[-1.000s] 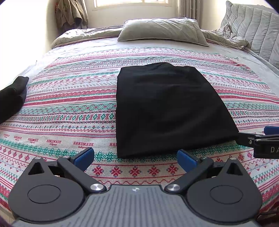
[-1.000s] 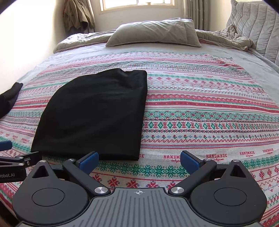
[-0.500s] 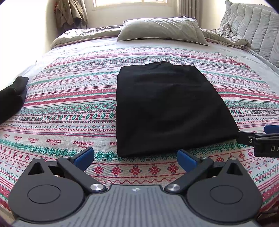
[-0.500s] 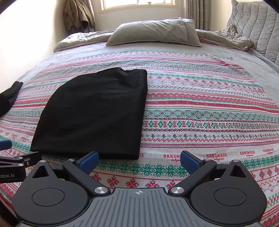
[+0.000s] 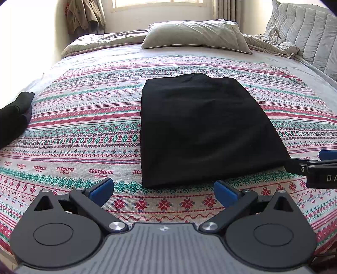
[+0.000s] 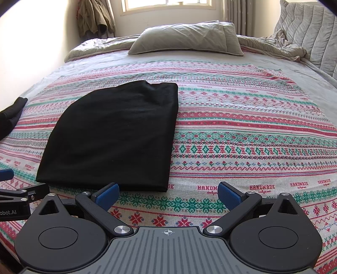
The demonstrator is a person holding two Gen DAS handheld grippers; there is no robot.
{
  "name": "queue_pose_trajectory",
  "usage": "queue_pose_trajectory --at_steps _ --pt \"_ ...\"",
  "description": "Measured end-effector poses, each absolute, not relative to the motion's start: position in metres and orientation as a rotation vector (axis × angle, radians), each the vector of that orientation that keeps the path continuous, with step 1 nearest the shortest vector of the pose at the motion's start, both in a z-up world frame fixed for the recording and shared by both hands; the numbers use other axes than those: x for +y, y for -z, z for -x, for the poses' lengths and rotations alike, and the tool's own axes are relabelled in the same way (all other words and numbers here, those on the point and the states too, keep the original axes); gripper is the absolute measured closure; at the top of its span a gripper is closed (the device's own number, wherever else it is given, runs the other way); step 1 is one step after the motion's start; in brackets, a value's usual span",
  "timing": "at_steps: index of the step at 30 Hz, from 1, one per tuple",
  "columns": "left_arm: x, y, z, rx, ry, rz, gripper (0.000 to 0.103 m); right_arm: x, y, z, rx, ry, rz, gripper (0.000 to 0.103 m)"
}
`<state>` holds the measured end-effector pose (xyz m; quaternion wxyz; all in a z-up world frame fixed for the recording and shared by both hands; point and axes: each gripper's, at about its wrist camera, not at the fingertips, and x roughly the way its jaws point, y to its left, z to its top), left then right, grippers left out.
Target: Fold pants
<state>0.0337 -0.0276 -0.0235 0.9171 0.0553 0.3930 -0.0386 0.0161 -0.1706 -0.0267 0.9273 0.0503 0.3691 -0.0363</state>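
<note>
Your black pants (image 5: pixel 202 128) lie folded into a smooth, soft, roughly rectangular block on the woven, striped bedspread (image 5: pixel 84 118) of the bed. Your left gripper (image 5: pixel 164 187) and right gripper (image 6: pixel 167 192) hover near its front edge, blue-padded fingers spread apart, holding nothing

Both cameras sit low at the foot of the bed (image 5: pixel 88 126), looking along open gripper fingers toward the pillow (image 5: pixel 195 33) and window (image 6: pixel 168 3). The left wrist view, from the left gripper (image 5: pixel 164 188), places the folded black pants (image 5: pixel 200 130) centre-right; the right wrist view, from the right gripper (image 6: pixel 167 195), places them left. Each catches the other gripper at its edge. Shared: pants, patterned blanket, pillow.
</note>
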Motion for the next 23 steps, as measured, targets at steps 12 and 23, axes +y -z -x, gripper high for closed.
queue_pose_trajectory --at_steps 12,23 --pt "-0.0276 0.0243 -0.0334 0.815 0.082 -0.112 0.0 -0.1703 0.0273 -0.0166 0.757 0.073 -0.102 0.002" --pt "-0.0259 0.0249 -0.0342 0.83 0.095 -0.106 0.0 -0.1693 0.0305 -0.0177 0.761 0.071 -0.1 0.002"
